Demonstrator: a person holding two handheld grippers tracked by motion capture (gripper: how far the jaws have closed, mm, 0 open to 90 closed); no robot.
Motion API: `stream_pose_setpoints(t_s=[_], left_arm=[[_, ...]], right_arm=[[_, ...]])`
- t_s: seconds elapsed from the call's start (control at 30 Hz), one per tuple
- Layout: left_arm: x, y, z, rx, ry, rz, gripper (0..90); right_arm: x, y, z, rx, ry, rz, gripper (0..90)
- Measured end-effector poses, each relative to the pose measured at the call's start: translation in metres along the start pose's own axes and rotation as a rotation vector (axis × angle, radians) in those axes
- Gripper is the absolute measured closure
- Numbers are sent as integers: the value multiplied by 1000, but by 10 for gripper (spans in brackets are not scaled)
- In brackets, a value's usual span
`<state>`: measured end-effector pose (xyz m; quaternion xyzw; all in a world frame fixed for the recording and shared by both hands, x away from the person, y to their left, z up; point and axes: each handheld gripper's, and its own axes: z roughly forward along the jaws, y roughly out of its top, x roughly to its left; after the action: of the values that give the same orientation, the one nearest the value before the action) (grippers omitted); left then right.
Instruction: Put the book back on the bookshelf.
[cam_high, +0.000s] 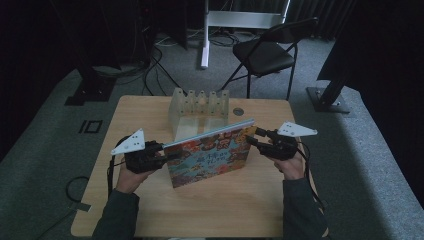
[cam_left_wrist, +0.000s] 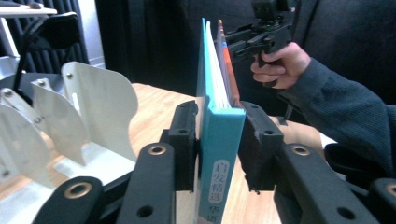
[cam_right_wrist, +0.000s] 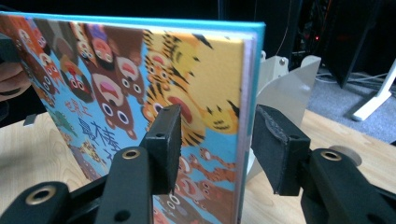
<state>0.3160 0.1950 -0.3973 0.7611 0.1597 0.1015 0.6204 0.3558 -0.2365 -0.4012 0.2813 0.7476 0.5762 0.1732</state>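
Observation:
A picture book (cam_high: 210, 155) with a teal spine and a cover of cartoon animals stands on its long edge on the wooden table (cam_high: 225, 205), slanting from near left to far right. My left gripper (cam_high: 167, 156) is shut on the spine end; in the left gripper view both pads press the teal spine (cam_left_wrist: 219, 140). My right gripper (cam_high: 254, 136) holds the upper far corner at a slant. In the right gripper view one pad (cam_right_wrist: 163, 144) lies on the cover (cam_right_wrist: 116, 70) and the other pad (cam_right_wrist: 275, 149) sits behind the page edge.
A pale translucent rack (cam_high: 200, 102) with several upright dividers stands just behind the book; its curved fins (cam_left_wrist: 93, 102) are left of the spine. A small round disc (cam_high: 238, 111) lies beside it. A black folding chair (cam_high: 265, 50) stands beyond the table.

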Motion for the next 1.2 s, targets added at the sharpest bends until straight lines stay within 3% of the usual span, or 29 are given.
stream_pose_setpoints(t_s=[0.3, 0.5, 0.6, 0.63, 1.2], left_arm=[[-3, -6, 5, -3, 11, -22, 632], [-6, -6, 8, 2, 29, -11, 624], [-8, -8, 12, 12, 64, -8, 627], [-8, -9, 13, 22, 80, -11, 670], [-13, -15, 24, 17, 70, 9, 709]], right_arm=[[-3, -7, -1, 11, -6, 15, 511], [-7, -14, -3, 18, -20, 33, 505], [-9, -18, -4, 22, -24, 39, 505], [-9, -20, -5, 24, -24, 42, 504], [-15, -38, -7, 85, -68, 62, 457]])
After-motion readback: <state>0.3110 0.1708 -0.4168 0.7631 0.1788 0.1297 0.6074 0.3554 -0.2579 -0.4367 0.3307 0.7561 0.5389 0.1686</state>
